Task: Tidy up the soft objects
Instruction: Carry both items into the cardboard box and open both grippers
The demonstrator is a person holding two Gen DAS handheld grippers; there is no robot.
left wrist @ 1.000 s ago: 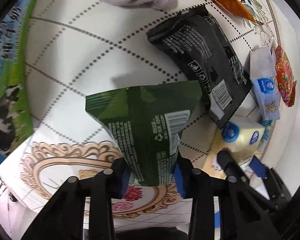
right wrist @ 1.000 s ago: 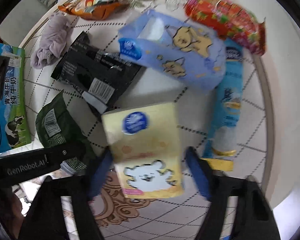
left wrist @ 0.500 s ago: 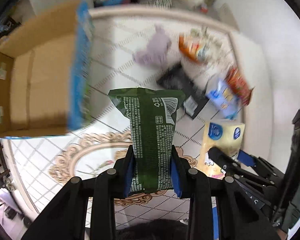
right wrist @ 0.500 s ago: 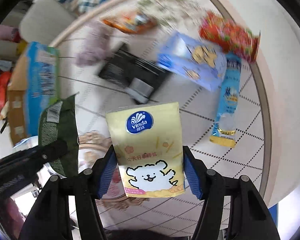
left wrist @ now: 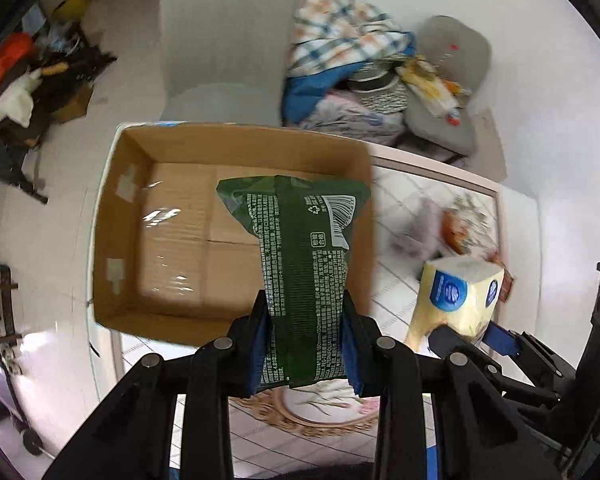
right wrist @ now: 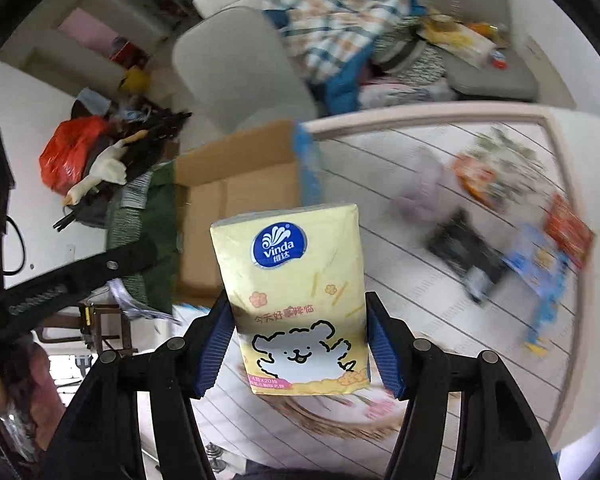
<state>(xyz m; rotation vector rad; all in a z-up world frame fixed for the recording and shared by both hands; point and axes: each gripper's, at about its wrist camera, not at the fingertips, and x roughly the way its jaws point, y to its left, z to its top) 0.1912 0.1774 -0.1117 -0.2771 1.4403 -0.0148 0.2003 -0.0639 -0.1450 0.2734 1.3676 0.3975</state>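
Observation:
My left gripper [left wrist: 305,344] is shut on a green snack bag [left wrist: 300,264] and holds it upright in the air, just over the near right part of an open cardboard box [left wrist: 172,224]. My right gripper [right wrist: 300,348] is shut on a yellow Vinda tissue pack [right wrist: 296,296], held upright above the table; the pack also shows in the left wrist view [left wrist: 456,300]. The box [right wrist: 236,192] lies to the left of the tissue pack. The green bag [right wrist: 156,240] shows at the left in the right wrist view.
On the patterned table [right wrist: 420,320] lie a lilac cloth [right wrist: 424,192], an orange snack bag [right wrist: 476,176], a black pouch [right wrist: 464,256], a blue tissue pack [right wrist: 540,268] and a red bag [right wrist: 568,228]. A grey chair [left wrist: 220,40] and piled clothes [left wrist: 340,52] stand behind.
Both grippers have risen off the table with their items and swung left toward the cardboard box. The green bag now hangs over the box; the tissue pack follows beside it.

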